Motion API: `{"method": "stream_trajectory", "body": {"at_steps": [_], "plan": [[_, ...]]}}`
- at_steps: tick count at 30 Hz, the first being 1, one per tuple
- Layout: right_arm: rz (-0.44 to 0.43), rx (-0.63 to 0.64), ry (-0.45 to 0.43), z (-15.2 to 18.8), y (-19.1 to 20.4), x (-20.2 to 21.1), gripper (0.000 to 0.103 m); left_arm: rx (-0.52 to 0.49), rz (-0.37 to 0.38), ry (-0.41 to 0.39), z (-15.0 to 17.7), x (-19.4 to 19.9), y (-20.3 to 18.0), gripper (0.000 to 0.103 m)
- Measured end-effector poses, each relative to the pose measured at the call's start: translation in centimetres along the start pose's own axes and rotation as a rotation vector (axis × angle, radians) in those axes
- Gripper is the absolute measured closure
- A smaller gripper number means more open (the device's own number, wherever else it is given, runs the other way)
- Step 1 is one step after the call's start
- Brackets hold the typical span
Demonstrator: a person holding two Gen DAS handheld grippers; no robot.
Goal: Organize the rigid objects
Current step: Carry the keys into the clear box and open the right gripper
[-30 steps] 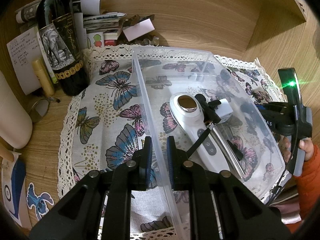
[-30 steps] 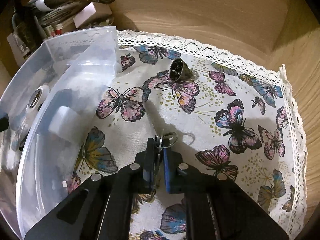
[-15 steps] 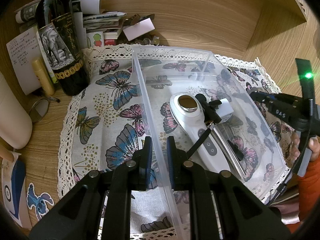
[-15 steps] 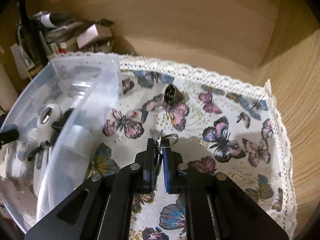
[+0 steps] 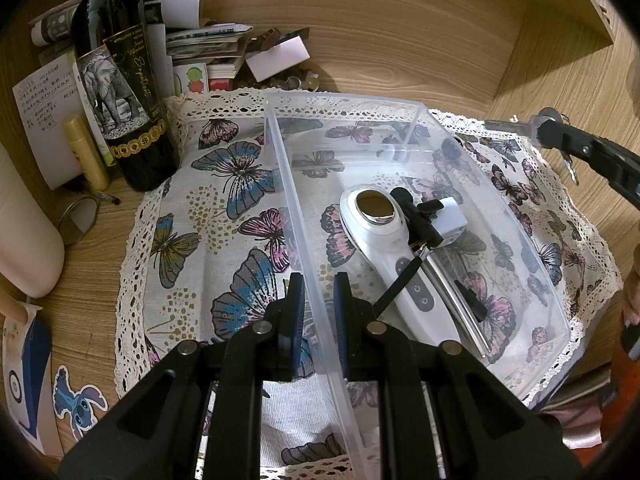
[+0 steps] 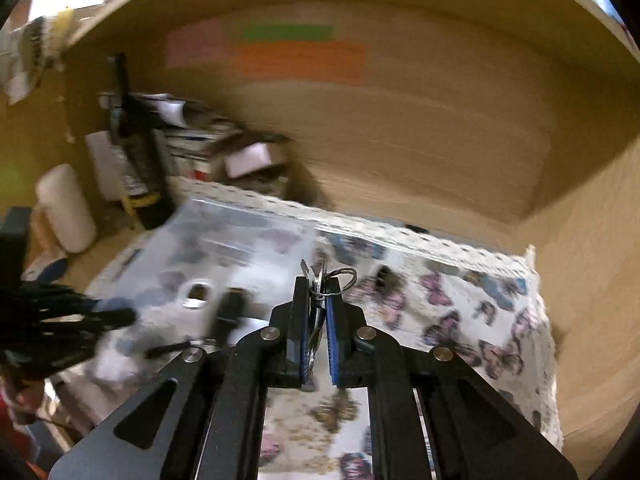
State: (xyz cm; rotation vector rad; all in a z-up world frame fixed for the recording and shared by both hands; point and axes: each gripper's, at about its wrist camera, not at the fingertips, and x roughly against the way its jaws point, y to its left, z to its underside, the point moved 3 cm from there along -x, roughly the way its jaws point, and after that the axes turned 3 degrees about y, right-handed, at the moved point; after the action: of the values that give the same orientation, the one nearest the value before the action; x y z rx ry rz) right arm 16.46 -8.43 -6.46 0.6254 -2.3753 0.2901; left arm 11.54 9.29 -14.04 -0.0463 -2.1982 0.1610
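A clear plastic bin (image 5: 420, 108) lies on the butterfly cloth (image 5: 208, 248). It holds a white handheld device (image 5: 384, 240), a black clip and a metal rod. My left gripper (image 5: 316, 284) is shut on the bin's left wall. My right gripper (image 6: 318, 284) is shut on a bunch of keys (image 6: 320, 280) on a wire ring and holds it in the air above the cloth, right of the bin (image 6: 224, 232). In the left wrist view the right gripper (image 5: 540, 128) shows at the upper right with the keys (image 5: 508, 124) sticking out.
A dark wine bottle (image 5: 120, 92), papers and a white cylinder (image 5: 24, 240) stand at the left. A small dark metal object (image 6: 384, 276) lies on the cloth. Wooden walls close the back and right.
My right gripper has lifted the keys off the cloth, risen and tilted up; its view is blurred by motion. The left gripper stays clamped on the bin wall.
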Motion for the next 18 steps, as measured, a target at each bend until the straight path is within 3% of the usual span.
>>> {"method": "stream_trajectory", "body": {"at_steps": [7,14,18], "plan": [[-0.111,0.098,0.091,1.1,4.5,-2.0,0.096,-0.003,-0.001,-0.001,0.0,0.0,0.0,0.089],[-0.075,0.200,0.243,3.2,6.7,-5.0,0.096,-0.005,0.001,-0.003,0.0,-0.1,0.0,0.088],[-0.081,0.210,0.242,3.5,6.8,-4.3,0.088,-0.005,0.002,-0.003,0.0,-0.1,0.0,0.088]]}}
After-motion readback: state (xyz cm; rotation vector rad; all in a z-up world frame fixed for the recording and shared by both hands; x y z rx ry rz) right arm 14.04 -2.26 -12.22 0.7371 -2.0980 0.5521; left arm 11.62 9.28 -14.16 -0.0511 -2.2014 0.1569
